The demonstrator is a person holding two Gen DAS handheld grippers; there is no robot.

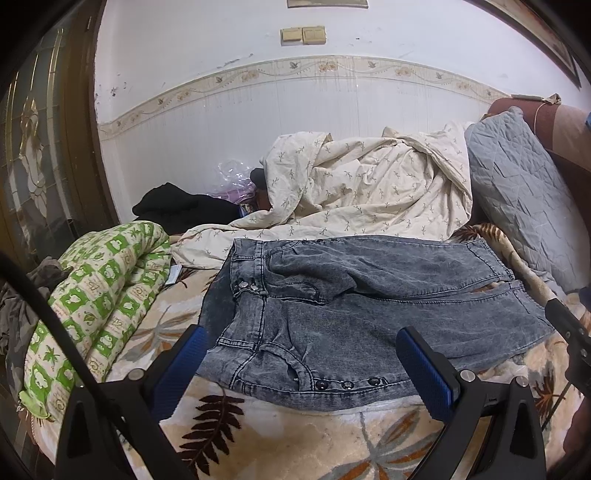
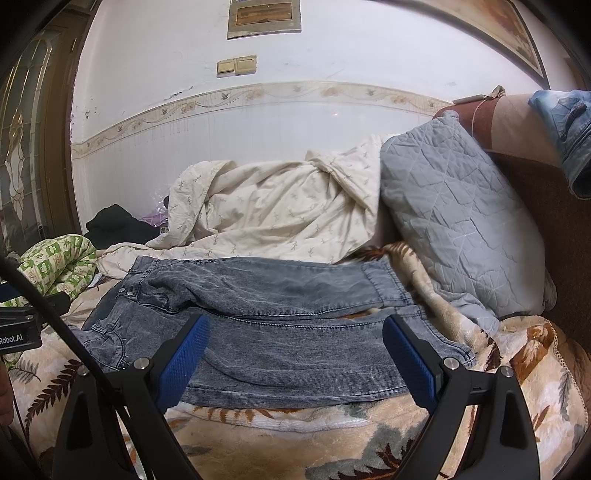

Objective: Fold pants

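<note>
Both our left gripper (image 1: 299,363) and right gripper (image 2: 295,356) hover with fingers apart over the jeans (image 1: 369,306) spread flat on the blanket (image 1: 295,439); we should pinch waistband and hem together.

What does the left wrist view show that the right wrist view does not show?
Only the left wrist view: the snap buttons along the jeans' near edge.

Only the right wrist view: a blue denim garment on the headboard and a framed picture on the wall.

Both: the grey jeans spread flat, the grey pillow, both claws open.
</note>
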